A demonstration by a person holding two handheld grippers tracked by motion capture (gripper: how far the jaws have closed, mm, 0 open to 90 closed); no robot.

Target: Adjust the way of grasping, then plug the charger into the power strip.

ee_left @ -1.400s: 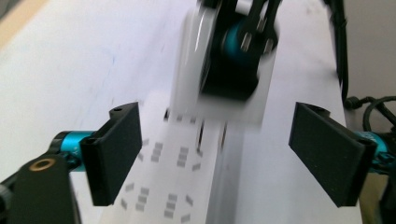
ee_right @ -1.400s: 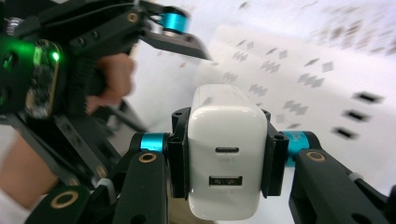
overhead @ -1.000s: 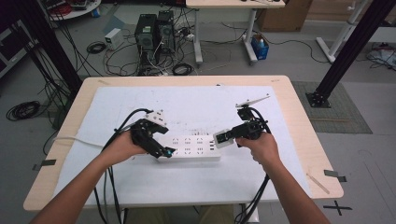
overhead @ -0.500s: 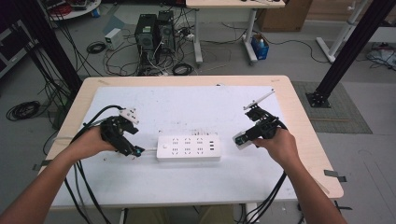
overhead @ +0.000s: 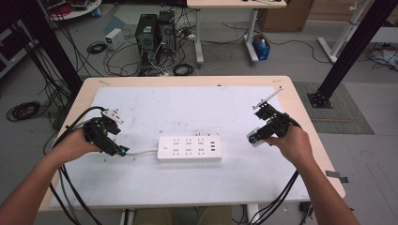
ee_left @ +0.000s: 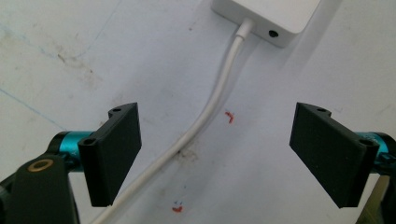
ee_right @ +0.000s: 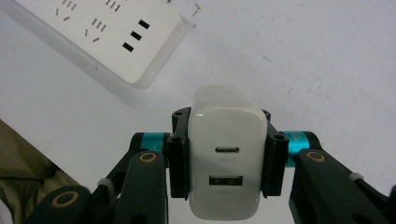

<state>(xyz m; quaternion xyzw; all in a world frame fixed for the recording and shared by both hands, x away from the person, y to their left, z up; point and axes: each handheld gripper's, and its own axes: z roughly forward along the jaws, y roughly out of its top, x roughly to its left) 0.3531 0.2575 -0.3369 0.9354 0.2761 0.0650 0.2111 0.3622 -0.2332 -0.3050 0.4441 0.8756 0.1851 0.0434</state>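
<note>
Charger adapter [ee_right: 227,154] clamped in right jaws, left jaws open, empty.
Could slip or miss the power strip [overhead: 189,148] sockets if tilted (grip on smooth sides).

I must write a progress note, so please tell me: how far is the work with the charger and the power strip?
Done: the right claw is shut on the white USB charger, lifted off the table. In hand: it hangs to the right of the power strip, apart from it. The left claw is open over the strip's cable, gripping nothing. Left, as I judge: bringing the charger to the strip and plugging it in.
</note>
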